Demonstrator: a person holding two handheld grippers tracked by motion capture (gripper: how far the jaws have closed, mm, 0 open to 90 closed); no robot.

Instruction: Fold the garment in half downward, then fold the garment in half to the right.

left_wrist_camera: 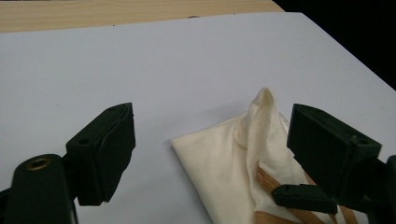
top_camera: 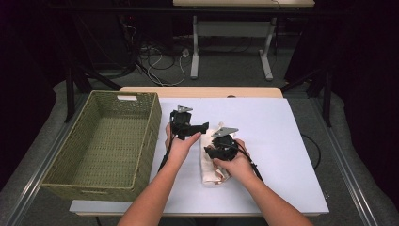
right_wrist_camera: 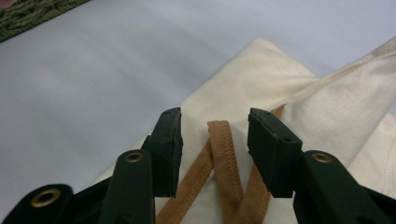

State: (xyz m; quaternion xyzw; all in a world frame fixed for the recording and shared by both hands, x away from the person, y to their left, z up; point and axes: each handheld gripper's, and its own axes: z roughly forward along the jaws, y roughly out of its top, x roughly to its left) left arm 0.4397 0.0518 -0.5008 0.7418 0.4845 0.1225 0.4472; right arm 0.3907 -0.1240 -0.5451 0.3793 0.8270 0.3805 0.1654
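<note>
Lying lengthwise toward the person, cream garment (top_camera: 210, 157).

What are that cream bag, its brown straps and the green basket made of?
Bag: soft matte cloth, probably cotton; it creases and folds. Straps: tan fabric tape, judging by the stitched edges. Basket: woven cord or grass, olive, matte; the ribbed weave shows, but the fibre is unclear.

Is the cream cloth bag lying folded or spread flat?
Folded: the cream cloth bag lies doubled into a narrow strip on the white table, one fold ridge raised, brown straps on top.
</note>
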